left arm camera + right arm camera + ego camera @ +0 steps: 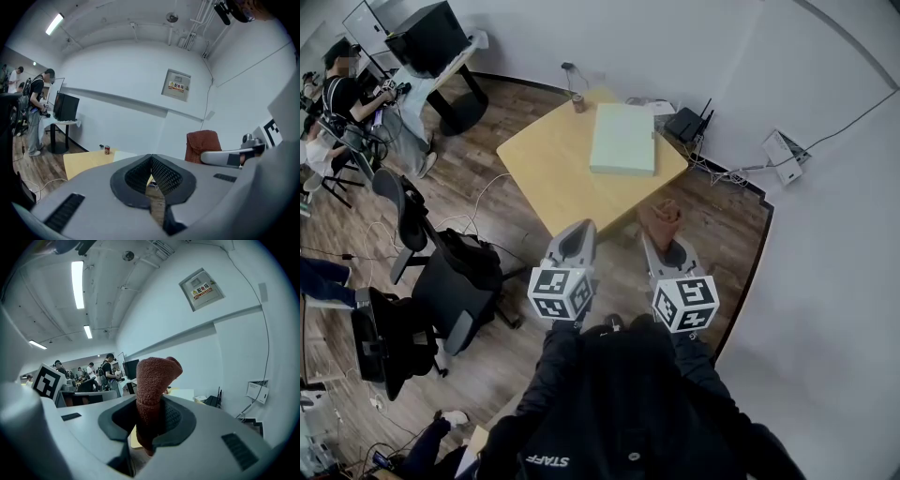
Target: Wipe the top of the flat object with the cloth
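A pale green flat object (pixel 623 138) lies on the far right part of a wooden table (pixel 546 169). My right gripper (pixel 664 228) is shut on a rust-brown cloth (pixel 662 221), held in the air short of the table's near edge. In the right gripper view the cloth (pixel 153 386) sticks up between the jaws. My left gripper (pixel 572 240) hovers beside it, shut with nothing in it; its jaws meet in the left gripper view (pixel 151 161), where the cloth (pixel 201 143) shows to the right.
A small can (pixel 577 103) stands at the table's far edge. A black router (pixel 685 123) and cables lie by the wall. Black office chairs (pixel 441 281) stand to the left on the wood floor. People (pixel 342 89) work at desks far left.
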Available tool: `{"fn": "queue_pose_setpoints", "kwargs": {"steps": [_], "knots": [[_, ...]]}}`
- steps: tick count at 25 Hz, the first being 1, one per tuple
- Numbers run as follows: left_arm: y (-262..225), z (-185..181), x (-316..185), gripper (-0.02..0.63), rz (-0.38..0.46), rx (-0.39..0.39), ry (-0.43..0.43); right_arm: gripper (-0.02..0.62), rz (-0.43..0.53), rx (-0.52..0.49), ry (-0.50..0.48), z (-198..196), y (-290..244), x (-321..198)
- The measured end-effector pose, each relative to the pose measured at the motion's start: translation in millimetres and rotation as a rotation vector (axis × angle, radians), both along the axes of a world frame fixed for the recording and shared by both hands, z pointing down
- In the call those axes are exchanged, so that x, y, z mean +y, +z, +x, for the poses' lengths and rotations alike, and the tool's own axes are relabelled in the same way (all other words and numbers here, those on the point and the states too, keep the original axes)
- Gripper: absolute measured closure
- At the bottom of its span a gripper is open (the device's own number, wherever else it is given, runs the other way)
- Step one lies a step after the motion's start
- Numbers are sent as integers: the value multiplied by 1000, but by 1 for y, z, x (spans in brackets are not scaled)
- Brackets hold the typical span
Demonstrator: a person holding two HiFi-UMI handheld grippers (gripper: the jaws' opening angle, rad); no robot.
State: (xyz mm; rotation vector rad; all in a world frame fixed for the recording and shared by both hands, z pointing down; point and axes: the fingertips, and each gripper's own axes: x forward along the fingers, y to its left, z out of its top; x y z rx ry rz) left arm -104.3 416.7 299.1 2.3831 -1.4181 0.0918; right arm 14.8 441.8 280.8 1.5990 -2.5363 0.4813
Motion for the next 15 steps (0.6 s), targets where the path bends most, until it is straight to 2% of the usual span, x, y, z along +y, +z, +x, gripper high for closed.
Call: {"fn": "queue_pose_setpoints", "kwargs": {"steps": [8,15], "knots": [[25,-18,-9,572,-62,21,-23,491,-77,37,-26,-15,25,-8],[48,-13,-47,572,-111,10,-41,491,-128,20,-55,-13,44,-55]]}}
